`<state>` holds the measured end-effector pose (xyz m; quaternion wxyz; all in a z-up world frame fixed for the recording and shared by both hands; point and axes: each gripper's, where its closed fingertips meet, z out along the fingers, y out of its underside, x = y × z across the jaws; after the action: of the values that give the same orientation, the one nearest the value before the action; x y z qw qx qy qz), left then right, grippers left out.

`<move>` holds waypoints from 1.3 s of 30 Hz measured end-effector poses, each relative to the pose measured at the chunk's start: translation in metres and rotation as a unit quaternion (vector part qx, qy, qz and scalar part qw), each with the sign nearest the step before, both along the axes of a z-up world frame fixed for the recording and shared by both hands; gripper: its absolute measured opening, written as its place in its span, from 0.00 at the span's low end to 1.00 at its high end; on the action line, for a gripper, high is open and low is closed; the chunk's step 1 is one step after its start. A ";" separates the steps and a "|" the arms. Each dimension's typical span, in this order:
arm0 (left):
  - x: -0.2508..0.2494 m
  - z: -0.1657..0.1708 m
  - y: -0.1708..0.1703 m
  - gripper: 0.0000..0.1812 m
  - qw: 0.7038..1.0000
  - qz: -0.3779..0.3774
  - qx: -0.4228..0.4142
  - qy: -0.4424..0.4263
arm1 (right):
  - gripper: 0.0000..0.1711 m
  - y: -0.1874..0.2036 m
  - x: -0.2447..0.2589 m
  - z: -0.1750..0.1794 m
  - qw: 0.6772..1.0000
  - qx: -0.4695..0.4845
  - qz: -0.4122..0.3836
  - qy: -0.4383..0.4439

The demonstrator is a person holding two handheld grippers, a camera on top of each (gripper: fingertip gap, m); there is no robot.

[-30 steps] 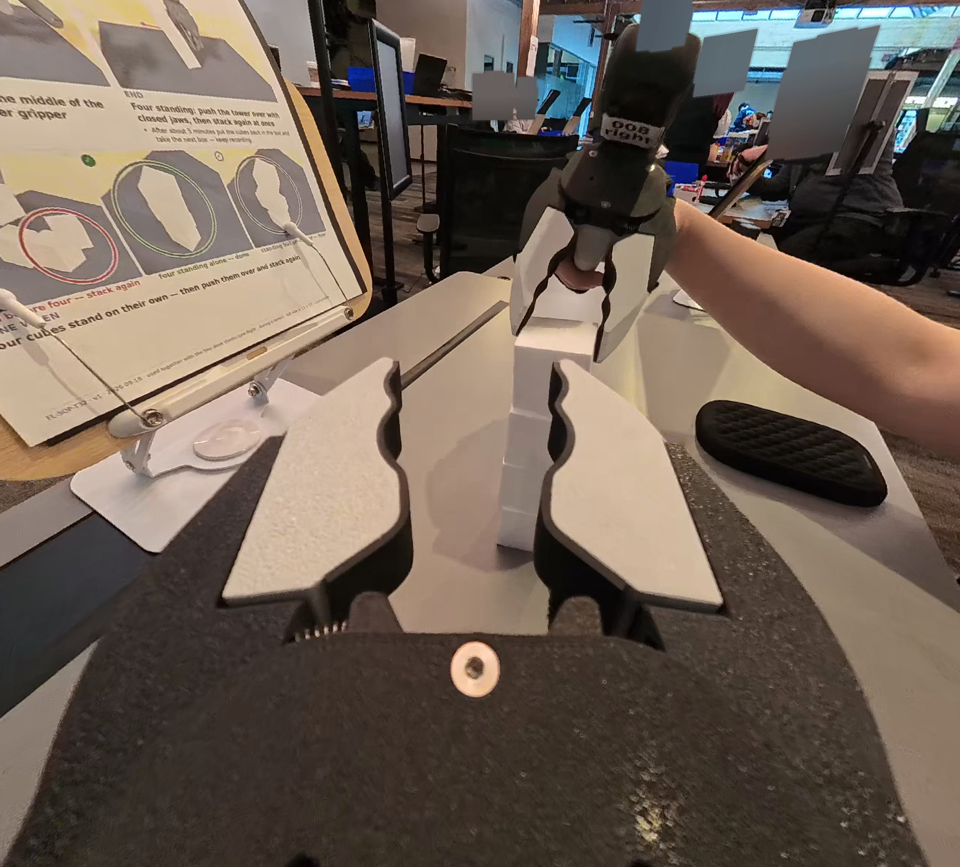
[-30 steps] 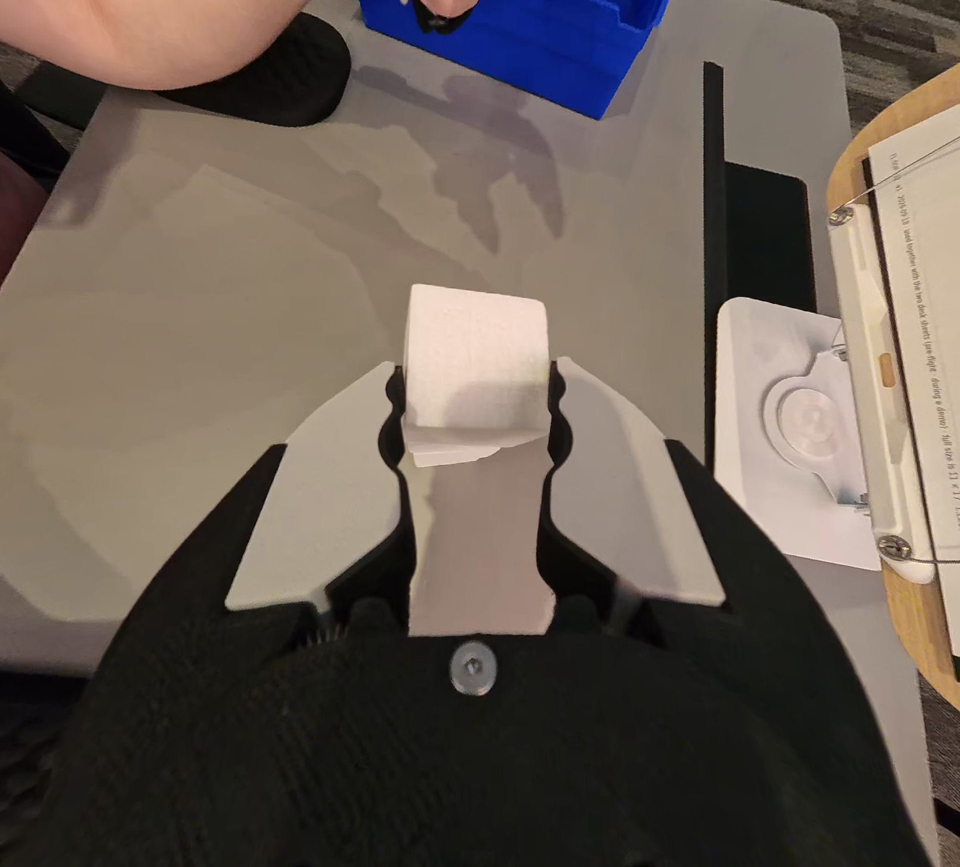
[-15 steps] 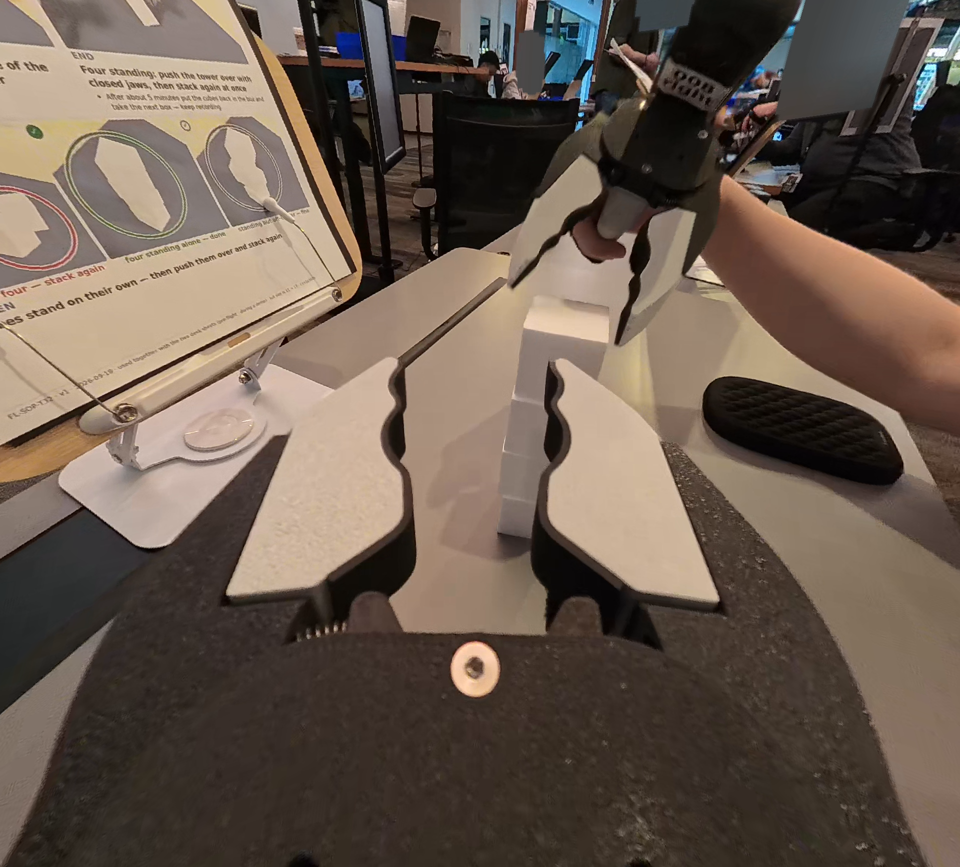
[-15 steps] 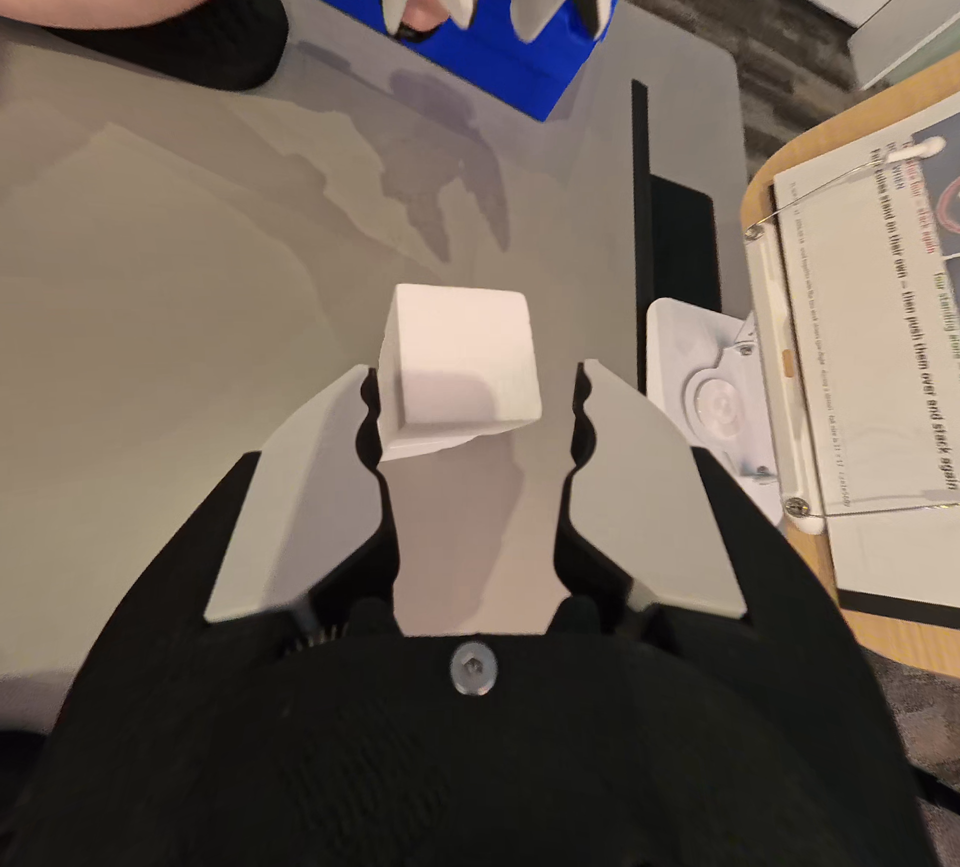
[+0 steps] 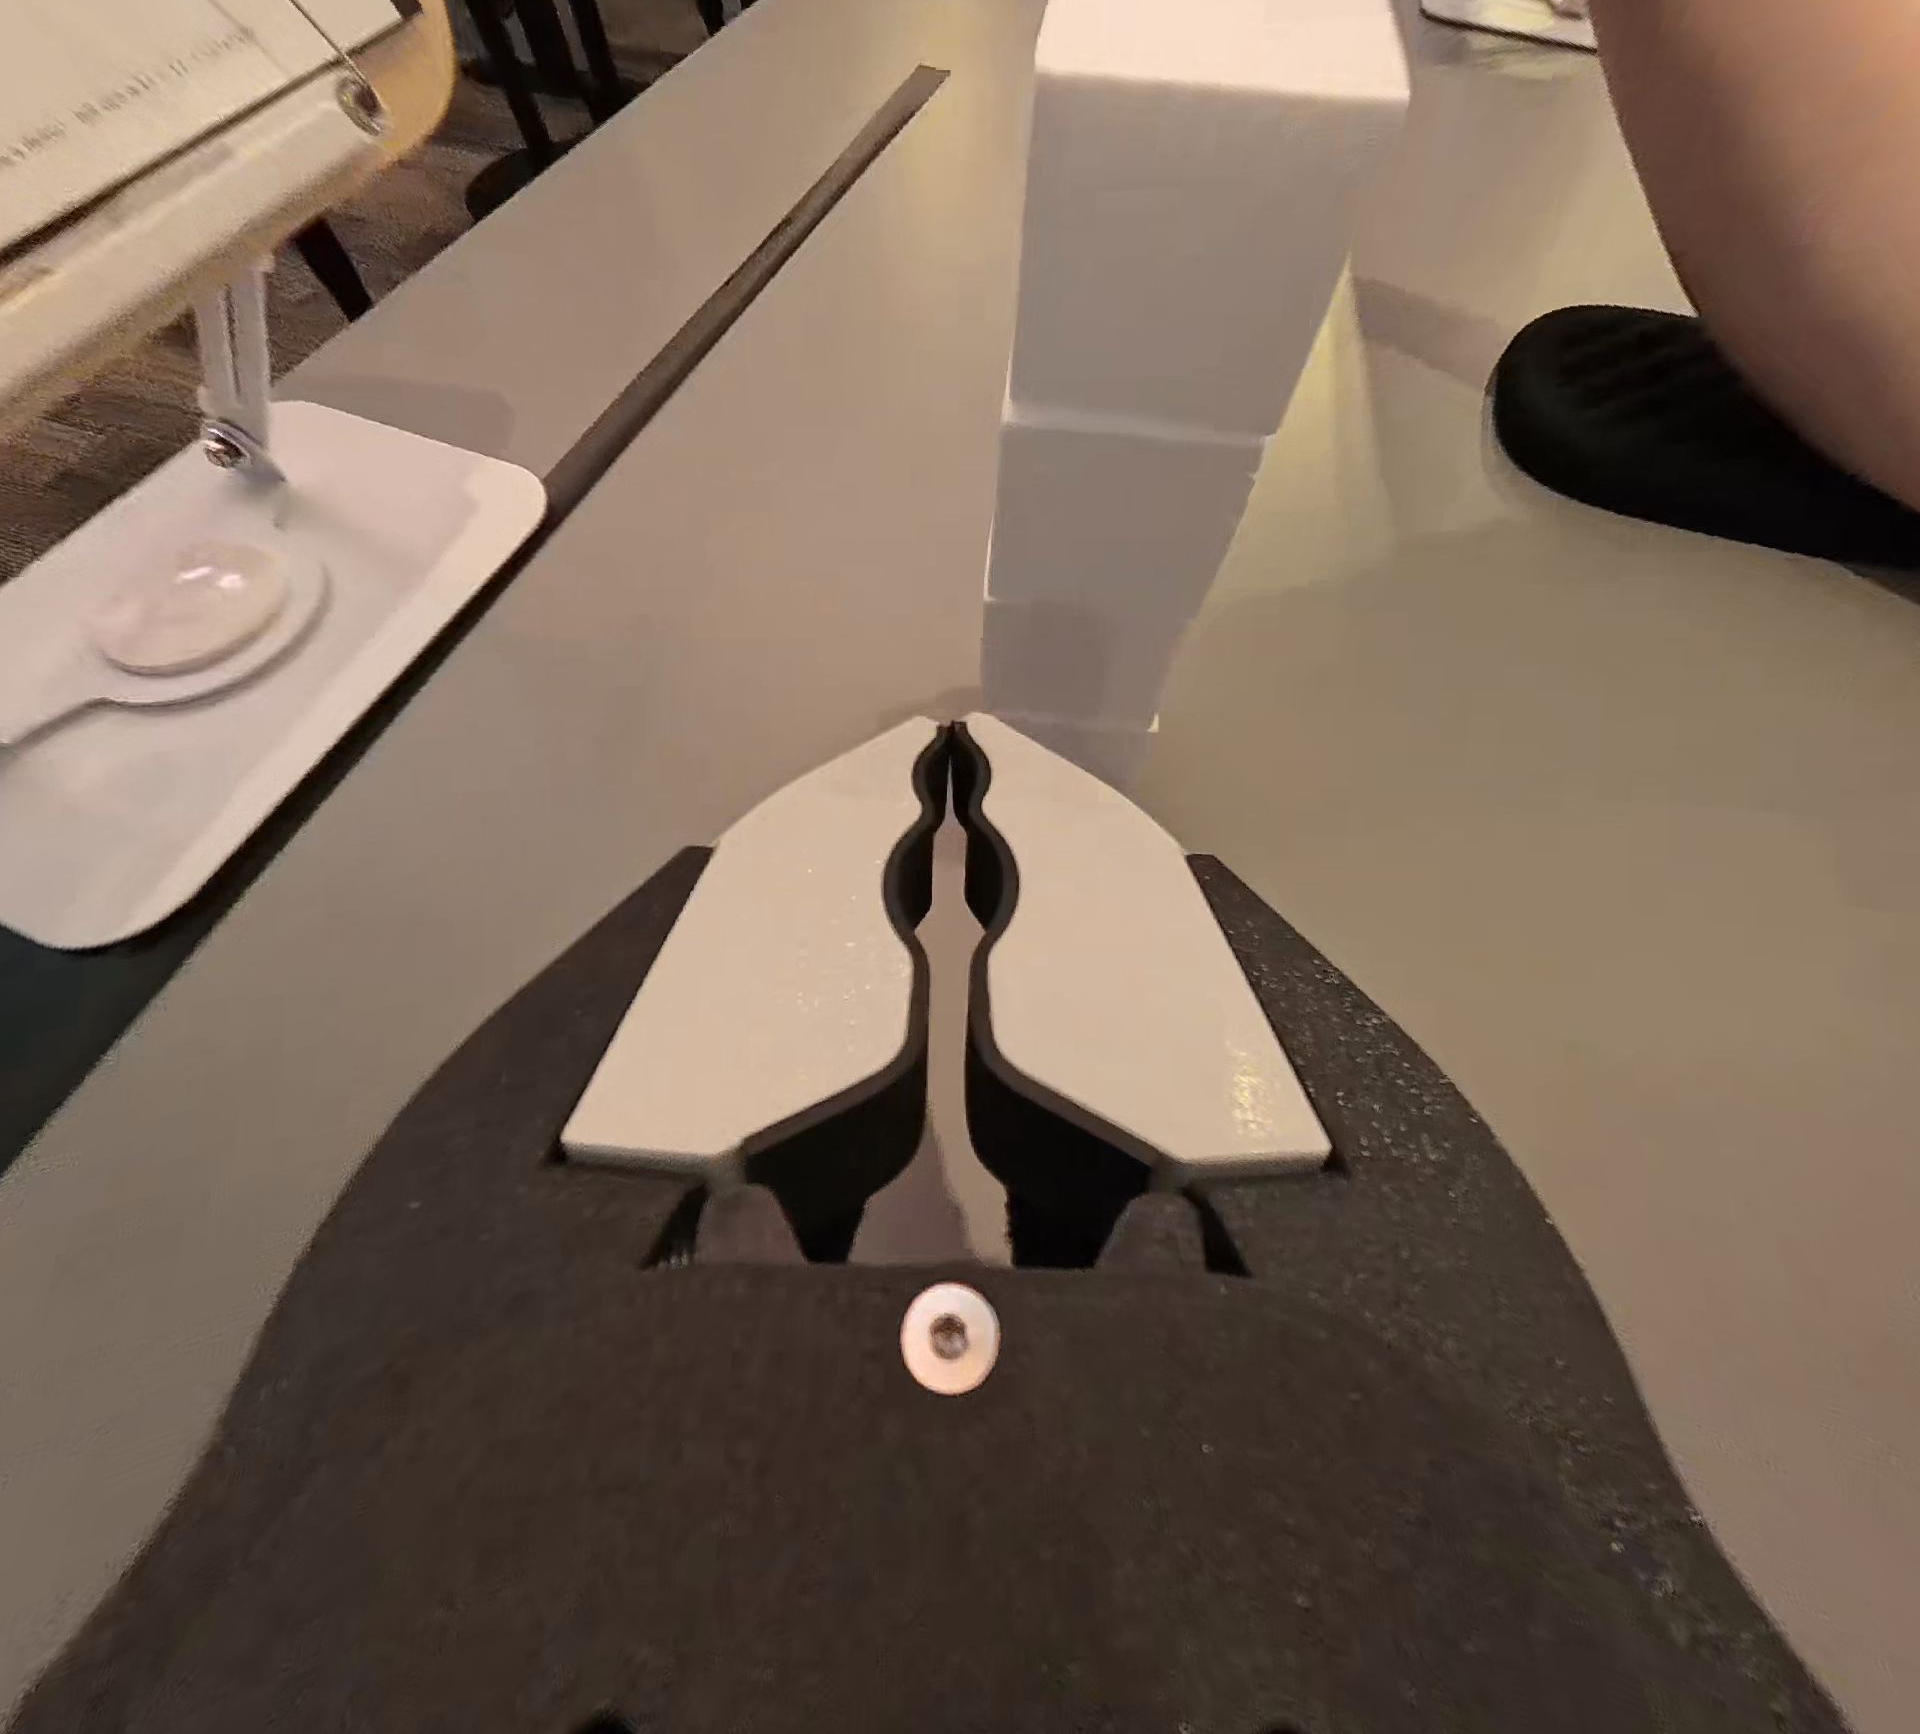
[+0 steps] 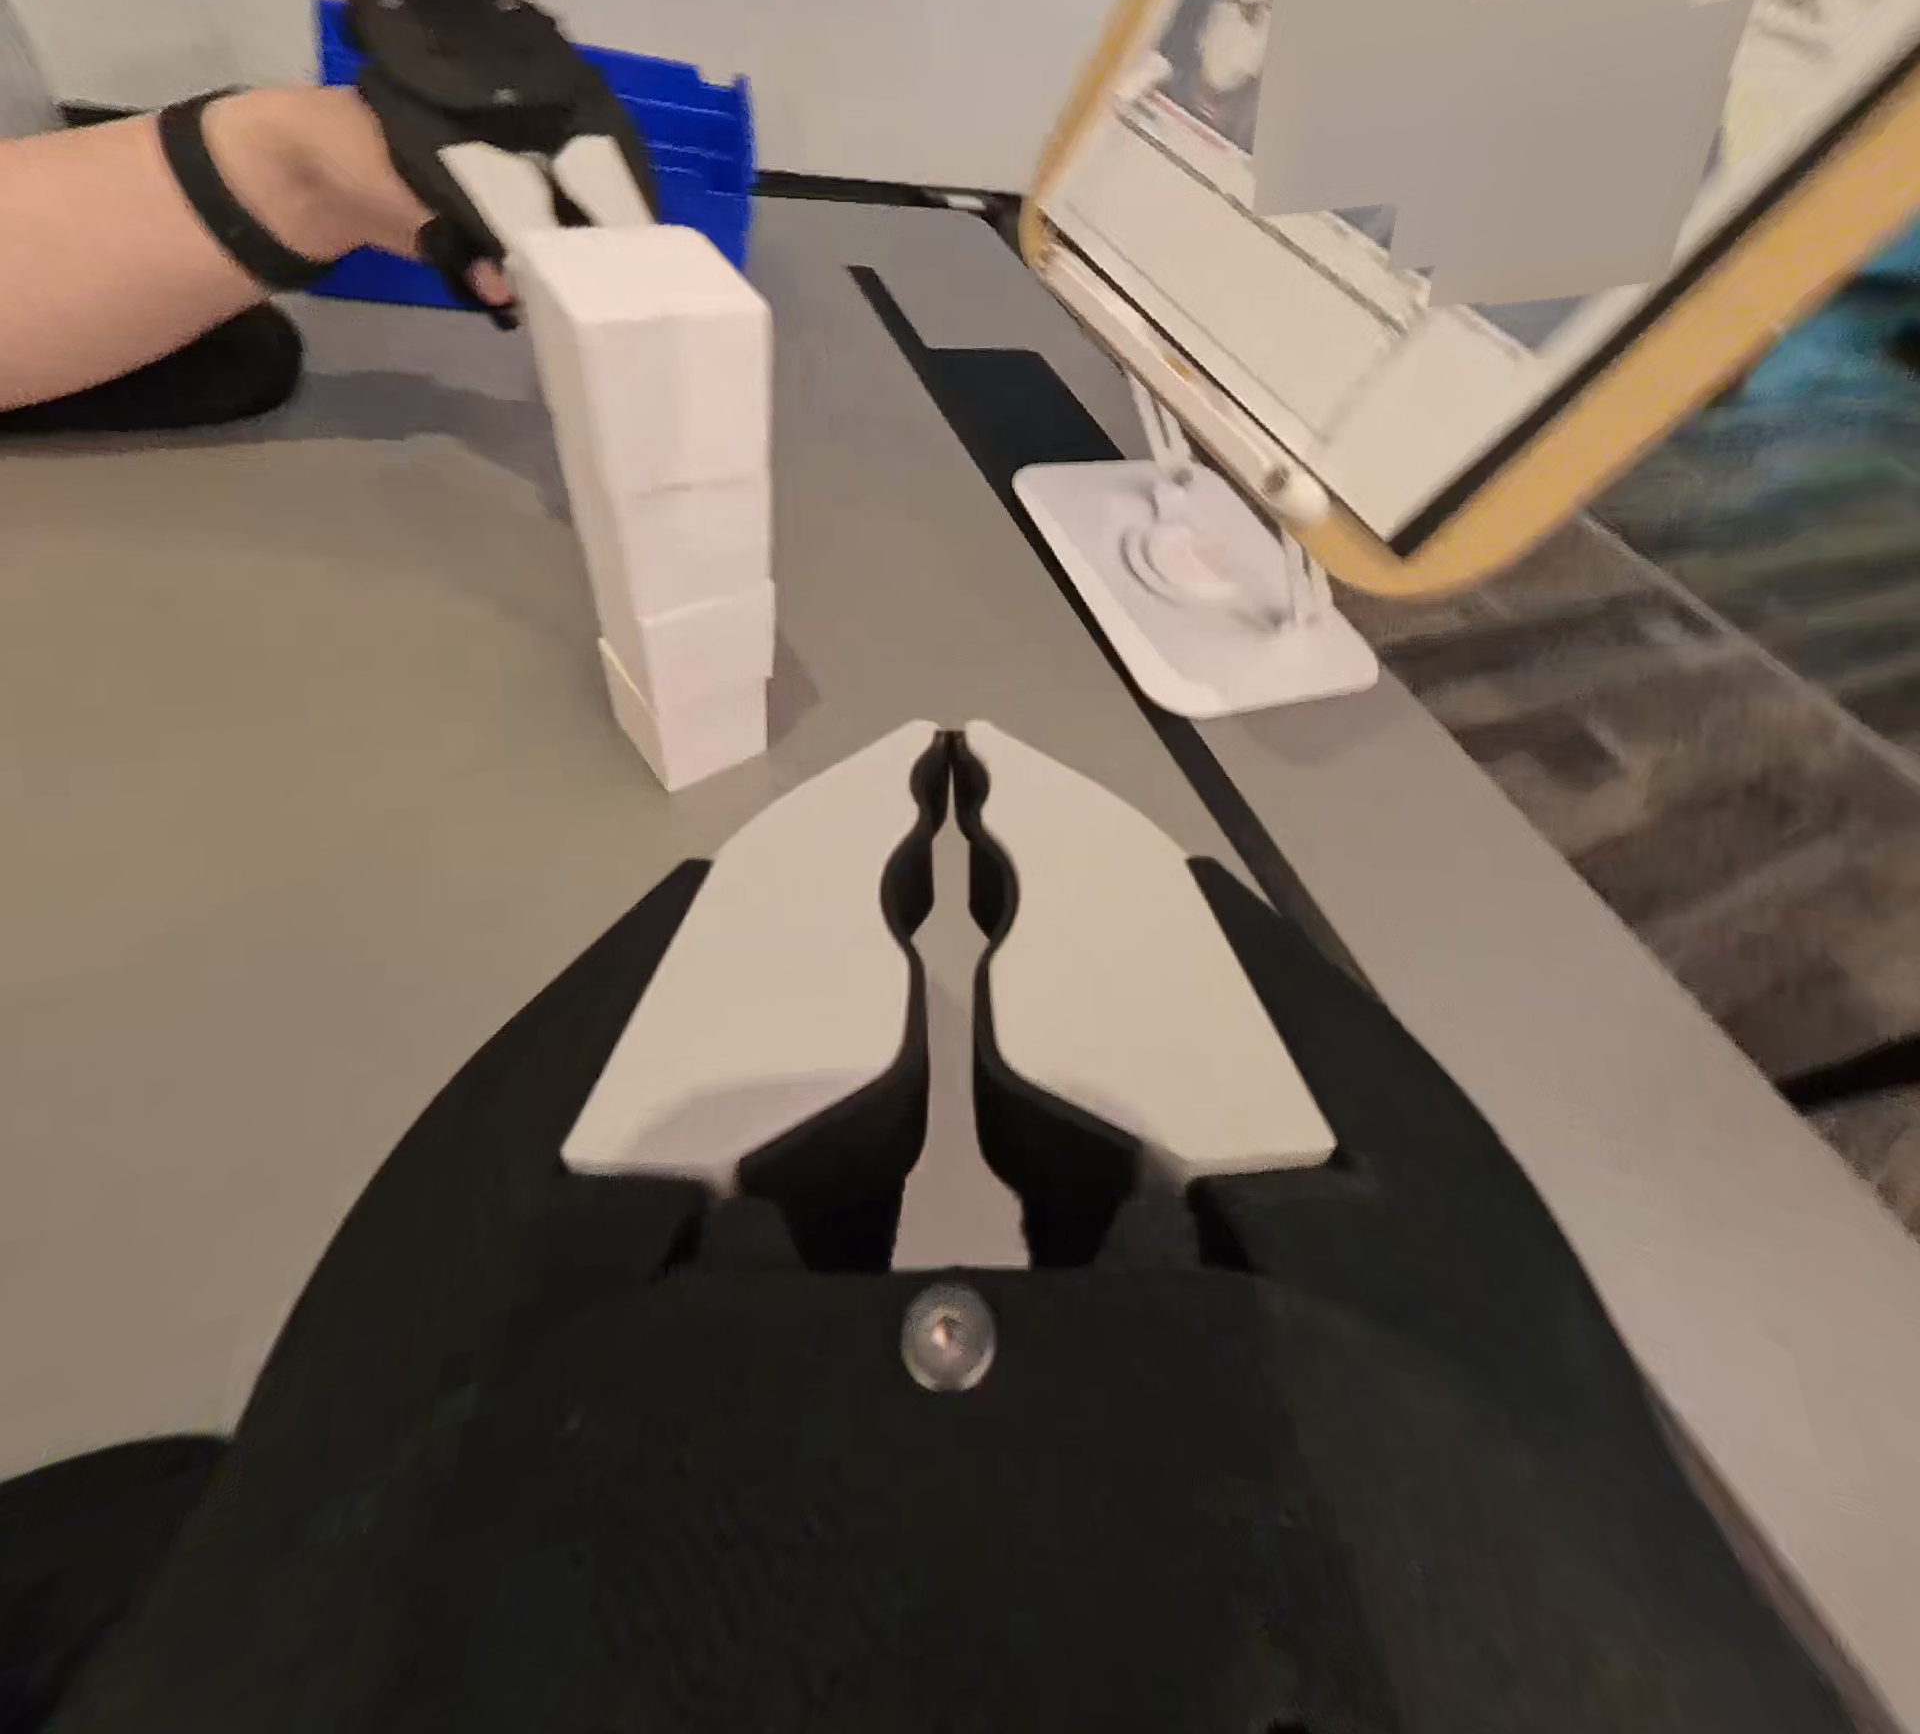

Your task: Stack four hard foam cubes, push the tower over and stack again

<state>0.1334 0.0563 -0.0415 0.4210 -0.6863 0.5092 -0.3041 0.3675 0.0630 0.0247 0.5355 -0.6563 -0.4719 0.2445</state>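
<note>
A tower of white foam cubes (image 5: 1174,261) stands upright on the grey table (image 5: 727,437). My left gripper (image 5: 951,728) is shut with nothing between its pads and looks down on the tower from close by. In the right wrist view it (image 6: 551,204) hangs just behind the tower's top cube. Whether it touches the cube I cannot tell. My right gripper (image 6: 951,734) is shut and empty, low over the table, a short way in front of and to the right of the tower (image 6: 665,479).
An instruction sheet on a wooden board (image 6: 1455,178) leans on a stand with a white base (image 6: 1195,593) beside the table. A blue bin (image 6: 686,146) sits at the far edge. A black pad (image 5: 1683,427) lies under the person's arm (image 5: 1714,126). My right fingertips sit around 25 cm from my left ones.
My right gripper opened, left the top cube on the tower, drew back and shut on air. My left gripper, open around the tower, pulled back, rose and shut empty.
</note>
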 end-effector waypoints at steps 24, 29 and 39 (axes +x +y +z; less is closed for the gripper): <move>0.096 -0.007 -0.014 0.00 0.978 -0.054 0.088 0.181 | 0.00 -0.024 0.056 -0.044 0.993 -0.083 -0.024 -0.080; 0.105 0.005 -0.008 0.00 0.985 -0.018 0.096 0.140 | 0.00 -0.027 0.072 -0.042 0.994 -0.082 -0.043 -0.061; 0.067 -0.041 -0.012 0.31 0.998 0.045 -0.033 0.025 | 0.31 0.005 0.103 -0.067 0.981 -0.117 -0.148 -0.044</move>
<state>0.2008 0.0438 -0.0824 0.3980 -0.7297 0.4779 -0.2841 0.4710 0.0681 -0.0422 0.4641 -0.7872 -0.3607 0.1865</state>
